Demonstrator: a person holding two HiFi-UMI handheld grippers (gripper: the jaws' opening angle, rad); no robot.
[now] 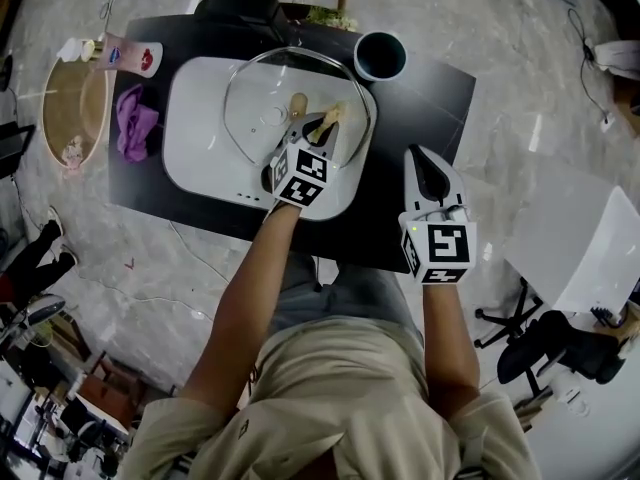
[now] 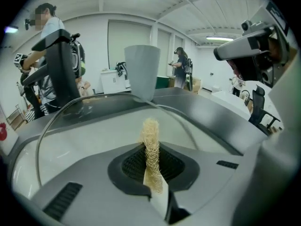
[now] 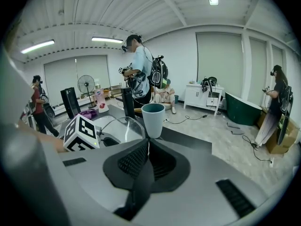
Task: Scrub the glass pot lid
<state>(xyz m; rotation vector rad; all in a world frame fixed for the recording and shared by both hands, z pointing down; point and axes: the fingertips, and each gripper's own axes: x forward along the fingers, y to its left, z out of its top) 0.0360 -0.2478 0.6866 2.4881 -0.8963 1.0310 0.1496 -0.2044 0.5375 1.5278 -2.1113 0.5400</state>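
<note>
Over a black table (image 1: 440,98), working at the glass pot lid (image 1: 250,138), lying flat on a white tray (image 1: 190,168). Clamping a beige fibrous scrubber (image 2: 151,149) between the narrow jaws of the left gripper (image 1: 322,128) and holding its tip at the right part of the lid, near the knob, contact not discernible. Holding the right gripper (image 3: 146,159), jaws pressed together on nothing, to the near right of the lid, with a cup (image 1: 380,56) standing just beyond the lid's far right rim and a purple cloth (image 1: 135,123) lying left of the lid.
</note>
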